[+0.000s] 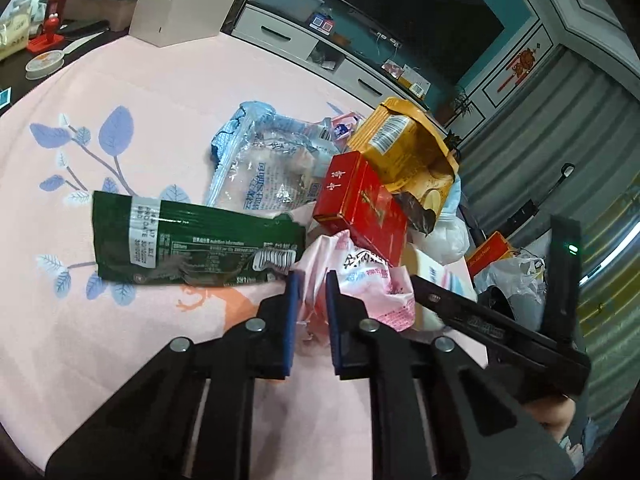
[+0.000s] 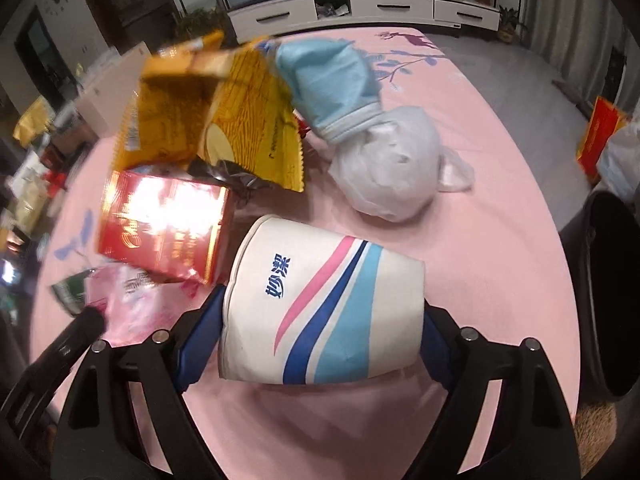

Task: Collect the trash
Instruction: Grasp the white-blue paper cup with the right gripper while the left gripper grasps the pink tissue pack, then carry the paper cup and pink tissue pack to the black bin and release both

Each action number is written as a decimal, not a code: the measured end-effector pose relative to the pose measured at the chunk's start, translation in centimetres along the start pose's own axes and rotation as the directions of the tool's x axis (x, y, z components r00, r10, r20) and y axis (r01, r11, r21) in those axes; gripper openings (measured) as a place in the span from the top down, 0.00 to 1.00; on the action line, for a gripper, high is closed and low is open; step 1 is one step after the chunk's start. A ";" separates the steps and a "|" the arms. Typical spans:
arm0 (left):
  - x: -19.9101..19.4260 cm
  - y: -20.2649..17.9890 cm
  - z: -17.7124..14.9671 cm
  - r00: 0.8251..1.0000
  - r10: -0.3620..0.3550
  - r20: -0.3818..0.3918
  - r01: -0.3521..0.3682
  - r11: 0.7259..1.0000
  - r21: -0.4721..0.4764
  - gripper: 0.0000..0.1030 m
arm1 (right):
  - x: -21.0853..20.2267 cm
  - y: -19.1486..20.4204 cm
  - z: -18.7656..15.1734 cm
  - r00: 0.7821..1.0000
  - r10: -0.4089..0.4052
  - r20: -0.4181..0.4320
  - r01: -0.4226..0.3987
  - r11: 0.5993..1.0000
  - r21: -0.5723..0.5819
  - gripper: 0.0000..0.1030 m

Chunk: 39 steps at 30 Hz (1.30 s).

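My left gripper has its fingers pressed nearly together, and they pinch the crumpled pink wrapper, a thin thing which needs a narrow grip. My right gripper stands wide, one finger on each side of the paper cup, which lies on its side on the pink tablecloth; I think the pads touch its walls. The rest of the trash lies near: the red box, the yellow bag, the green wrapper. A dark bin waits beside the table, probably for all of it.
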<state>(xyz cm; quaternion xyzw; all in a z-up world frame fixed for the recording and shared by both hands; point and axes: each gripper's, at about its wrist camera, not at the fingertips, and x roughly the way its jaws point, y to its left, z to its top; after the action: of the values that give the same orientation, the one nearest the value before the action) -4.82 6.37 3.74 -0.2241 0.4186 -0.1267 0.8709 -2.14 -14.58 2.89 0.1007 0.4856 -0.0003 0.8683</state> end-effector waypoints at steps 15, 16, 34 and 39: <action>-6.0 -7.4 -1.2 0.987 0.028 0.160 -0.051 0.988 0.147 0.94 | -10.1 -6.0 -0.1 0.959 0.183 0.214 -0.198 0.979 0.050 0.18; -6.6 -8.1 -1.3 0.984 0.036 0.175 -0.064 0.985 0.160 0.94 | -10.4 -6.4 0.0 0.955 0.195 0.222 -0.211 0.976 0.053 0.18; -8.5 -22.2 -2.5 0.961 -0.098 0.260 -0.005 0.929 0.369 0.97 | -17.6 -17.5 -1.5 0.889 0.020 0.457 -0.152 0.955 0.253 0.18; -6.6 -22.4 -3.5 0.978 -0.065 0.198 -0.009 0.937 0.349 0.97 | -16.5 -19.8 -1.3 0.902 0.026 0.432 -0.170 0.939 0.299 0.18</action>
<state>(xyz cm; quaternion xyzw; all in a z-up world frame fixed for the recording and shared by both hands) -12.39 -11.32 17.37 -0.0845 0.2936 -0.1873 0.9336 -13.92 -35.30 12.67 0.2668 0.2740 -0.0589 0.9221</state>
